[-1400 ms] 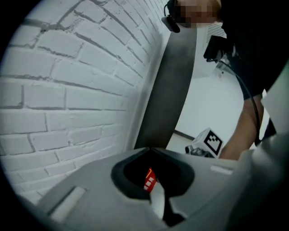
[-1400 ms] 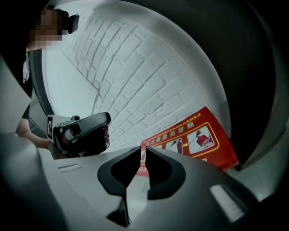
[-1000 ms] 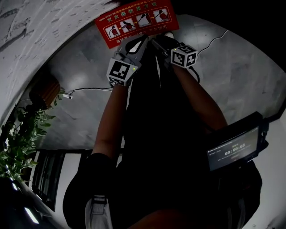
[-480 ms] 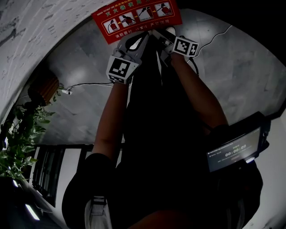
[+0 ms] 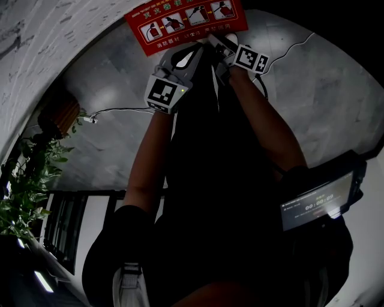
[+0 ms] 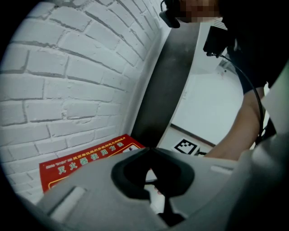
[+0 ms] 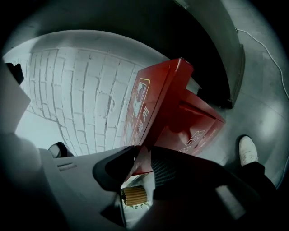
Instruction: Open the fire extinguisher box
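Note:
The red fire extinguisher box stands on the floor against the white brick wall. Its lid (image 5: 186, 18), printed with instruction pictures, shows at the top of the head view. In the right gripper view the lid (image 7: 153, 103) is tilted up off the box body (image 7: 196, 131). My right gripper (image 7: 141, 151) has the lid's lower edge between its jaws, which are closing on it; its marker cube (image 5: 251, 58) sits by the lid's right corner. My left gripper (image 6: 151, 150) is shut with nothing in it, just in front of the lid (image 6: 86, 164).
A white brick wall (image 5: 36, 36) runs behind the box. A leafy plant (image 5: 27, 180) and a woven pot (image 5: 60, 117) stand at the left, with a cable (image 5: 120, 111) on the grey floor. A white shoe (image 7: 248, 151) is near the box. A lit screen (image 5: 315, 204) hangs at my right.
Both grippers and the red lid have shifted slightly up and right in the head view. The grip on the lid's edge looks unchanged.

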`<state>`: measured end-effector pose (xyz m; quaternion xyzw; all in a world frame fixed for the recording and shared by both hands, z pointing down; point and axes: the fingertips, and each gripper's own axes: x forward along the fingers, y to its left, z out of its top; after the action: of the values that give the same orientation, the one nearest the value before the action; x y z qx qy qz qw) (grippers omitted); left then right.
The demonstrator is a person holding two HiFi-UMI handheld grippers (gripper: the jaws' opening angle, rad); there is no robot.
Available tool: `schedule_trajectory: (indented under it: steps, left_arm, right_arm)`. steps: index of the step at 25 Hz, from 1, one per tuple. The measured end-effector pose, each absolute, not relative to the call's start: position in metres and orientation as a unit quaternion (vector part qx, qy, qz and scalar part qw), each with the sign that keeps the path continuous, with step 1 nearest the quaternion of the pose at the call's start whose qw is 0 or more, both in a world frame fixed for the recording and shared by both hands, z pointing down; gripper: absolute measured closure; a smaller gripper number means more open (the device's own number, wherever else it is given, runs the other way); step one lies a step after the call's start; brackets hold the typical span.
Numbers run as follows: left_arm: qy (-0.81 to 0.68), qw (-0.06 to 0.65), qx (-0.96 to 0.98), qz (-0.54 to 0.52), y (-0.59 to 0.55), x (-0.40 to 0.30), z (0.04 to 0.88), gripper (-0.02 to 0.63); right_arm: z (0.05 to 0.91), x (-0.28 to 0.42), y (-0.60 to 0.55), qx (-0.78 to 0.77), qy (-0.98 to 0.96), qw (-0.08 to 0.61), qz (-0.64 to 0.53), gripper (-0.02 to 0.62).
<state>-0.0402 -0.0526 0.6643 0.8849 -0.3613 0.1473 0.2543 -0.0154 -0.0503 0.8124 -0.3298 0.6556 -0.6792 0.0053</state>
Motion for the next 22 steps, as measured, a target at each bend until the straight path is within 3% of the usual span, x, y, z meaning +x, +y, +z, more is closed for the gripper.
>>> schedule_trajectory:
  steps: [13, 22]
  left_arm:
    - [-0.363, 0.225, 0.893, 0.143, -0.051, -0.042, 0.626, 0.606]
    - [-0.407, 0.205, 0.886, 0.09, -0.101, -0.079, 0.592, 0.606]
  right_arm:
    - [0.729, -0.018, -0.062, -0.314, 0.69, 0.06, -0.649, 0.492]
    - [0.665, -0.043, -0.132, -0.282, 0.738, 0.114, -0.602, 0.516]
